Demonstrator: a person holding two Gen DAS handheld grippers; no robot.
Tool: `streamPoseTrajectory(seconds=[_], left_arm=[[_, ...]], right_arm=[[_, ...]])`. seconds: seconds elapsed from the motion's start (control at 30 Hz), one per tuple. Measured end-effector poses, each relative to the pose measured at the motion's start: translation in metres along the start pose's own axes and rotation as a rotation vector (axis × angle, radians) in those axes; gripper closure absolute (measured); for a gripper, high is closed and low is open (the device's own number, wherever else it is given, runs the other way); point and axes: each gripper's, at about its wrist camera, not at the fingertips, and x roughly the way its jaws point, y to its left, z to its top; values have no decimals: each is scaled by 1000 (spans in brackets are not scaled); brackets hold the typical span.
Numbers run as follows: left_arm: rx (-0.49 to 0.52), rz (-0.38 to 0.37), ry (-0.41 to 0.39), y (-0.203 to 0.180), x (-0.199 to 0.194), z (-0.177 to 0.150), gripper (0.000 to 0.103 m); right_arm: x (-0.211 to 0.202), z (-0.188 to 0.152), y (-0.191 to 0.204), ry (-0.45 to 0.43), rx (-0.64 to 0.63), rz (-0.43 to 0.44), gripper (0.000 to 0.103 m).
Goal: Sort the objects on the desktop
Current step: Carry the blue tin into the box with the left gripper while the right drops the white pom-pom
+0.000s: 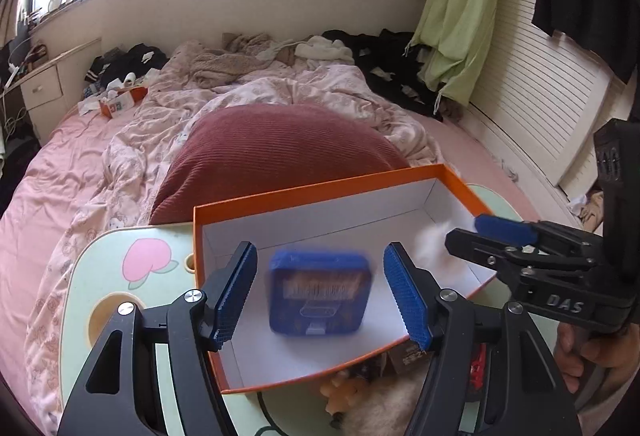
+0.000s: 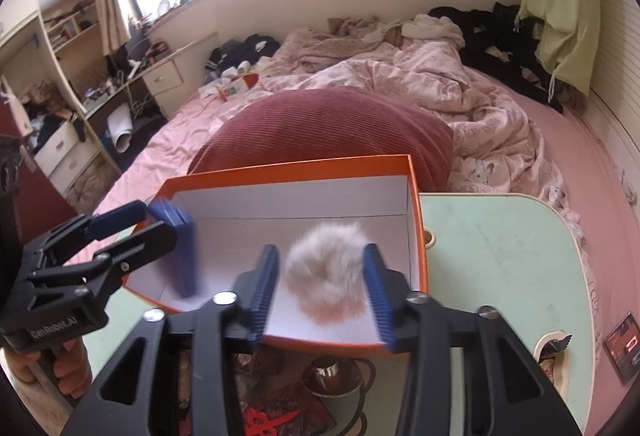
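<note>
An orange box with a white inside stands on a pale green table. My left gripper is open above the box. A blue square case is blurred between its fingers, touching neither pad. In the right wrist view the blue case shows on edge at the box's left side, beside the left gripper. My right gripper is open around a fluffy white pompom, which is in the box. The right gripper also shows in the left wrist view.
Near the table's front edge lie a red patterned item, a small metal cup and a furry item. A dark red pillow and a rumpled bed lie behind the table. A small card lies on the bed at right.
</note>
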Motion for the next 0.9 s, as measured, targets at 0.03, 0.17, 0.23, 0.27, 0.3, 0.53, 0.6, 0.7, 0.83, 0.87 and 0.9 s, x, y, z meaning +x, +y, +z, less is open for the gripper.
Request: streamPoseTrajectory(seconds=[0.03,0.17,0.23,0.27,0.3,0.53,0.6,0.7,0.83,0.87,0.9], left_arm=[[-12,-18,-11,2,-4,-2,36],[-34,-67,-87,8,-36,-19,24],[-17,-53,-108,7,-50,-26,23],[-6,-42,-109,6,-57,-31,23],[7,-38,-107,4,-64,-38,23],[52,10,-58,4,-99,-97,23],[66,56,-43,5,-100,-116,23],[62,69,45,9,-88,-137,23],[73,67,105,5,-69,-149,23],[83,79,96,2,-67,-150,18],[79,74,93,2,-65,-151,13]], right_arm=[[-5,-3,-2,-30,8,19,40],[-30,-16,2,-92,-17,1,35],[-45,-29,8,-105,-49,-5,34],[-52,-36,12,-107,-60,-9,33],[-59,-44,15,-108,-72,-13,31],[-94,-120,23,-18,-116,-76,20],[-96,-143,25,9,-144,-92,20],[-91,-172,33,45,-215,-142,20],[-87,-187,26,-22,-179,-168,0],[-85,-187,24,-26,-185,-164,0],[-85,-187,23,-30,-188,-159,0]])
